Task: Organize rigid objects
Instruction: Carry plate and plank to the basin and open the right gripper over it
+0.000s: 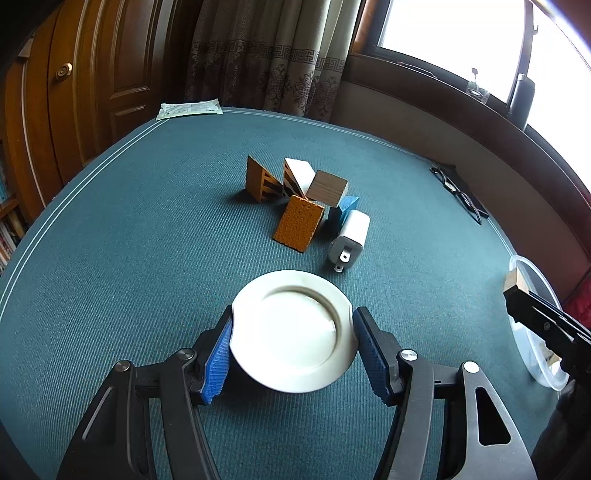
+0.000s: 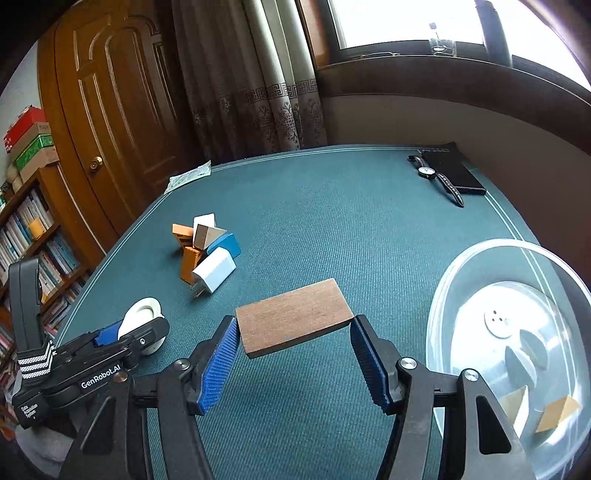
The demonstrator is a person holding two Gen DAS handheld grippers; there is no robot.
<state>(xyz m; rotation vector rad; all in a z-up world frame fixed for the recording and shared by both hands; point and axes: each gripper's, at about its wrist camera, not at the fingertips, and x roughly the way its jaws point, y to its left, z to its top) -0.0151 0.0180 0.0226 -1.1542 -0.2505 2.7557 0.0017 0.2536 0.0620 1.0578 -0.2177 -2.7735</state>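
My left tool [image 1: 291, 341] clamps the white dish [image 1: 293, 330] above the table [image 1: 129, 240]. My right tool [image 2: 291, 339] grips the brown board [image 2: 293, 317], beside the clear bowl [image 2: 454, 280].

Daylight is pouring through a window [image 2: 406, 22] behind the teal-covered table [image 2: 332, 229]. Patterned curtains [image 2: 255, 92] are hanging beside a wooden door [image 2: 110, 110], and a bookshelf [image 2: 33, 236] is standing off the table's left edge.
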